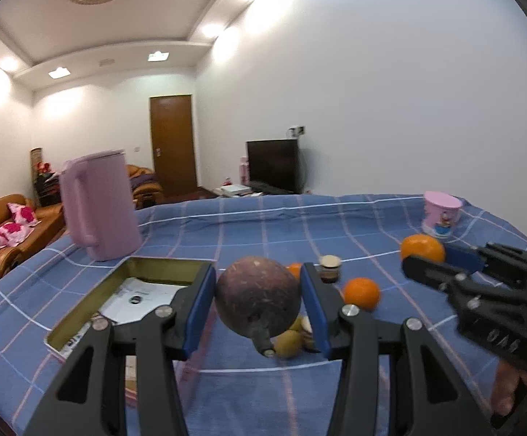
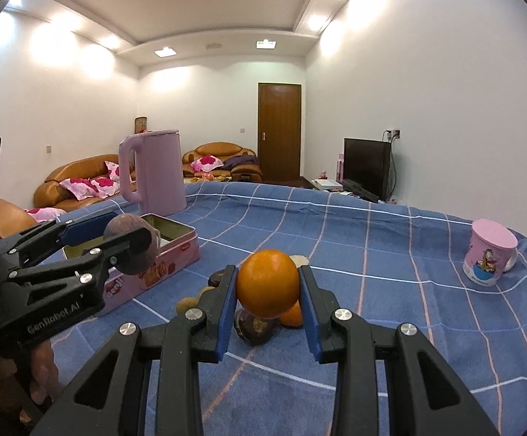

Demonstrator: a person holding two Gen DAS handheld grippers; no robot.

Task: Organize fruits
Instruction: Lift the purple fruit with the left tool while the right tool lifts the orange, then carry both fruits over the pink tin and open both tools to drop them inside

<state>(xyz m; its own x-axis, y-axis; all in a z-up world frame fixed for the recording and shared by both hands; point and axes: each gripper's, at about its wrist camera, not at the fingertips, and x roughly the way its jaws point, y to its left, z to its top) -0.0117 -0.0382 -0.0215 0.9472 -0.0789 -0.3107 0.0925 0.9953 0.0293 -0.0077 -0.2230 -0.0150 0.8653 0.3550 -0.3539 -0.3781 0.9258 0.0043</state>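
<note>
My left gripper (image 1: 258, 292) is shut on a dark purple mangosteen (image 1: 258, 296) and holds it above the blue checked cloth, just right of the open pink tin (image 1: 81, 312). It also shows in the right wrist view (image 2: 129, 245) over the tin (image 2: 176, 254). My right gripper (image 2: 267, 287) is shut on an orange (image 2: 267, 283), held above the fruit pile; it shows in the left wrist view (image 1: 423, 254). On the cloth lie another orange (image 1: 361, 292), a second mangosteen (image 2: 254, 327) and small yellow-brown fruits (image 1: 288, 343).
A pink kettle (image 1: 98, 205) stands behind the tin. A pink cartoon mug (image 2: 490, 256) stands at the far right. A small dark jar (image 1: 329, 268) sits behind the fruit. The table edge curves away behind; sofas and a TV lie beyond.
</note>
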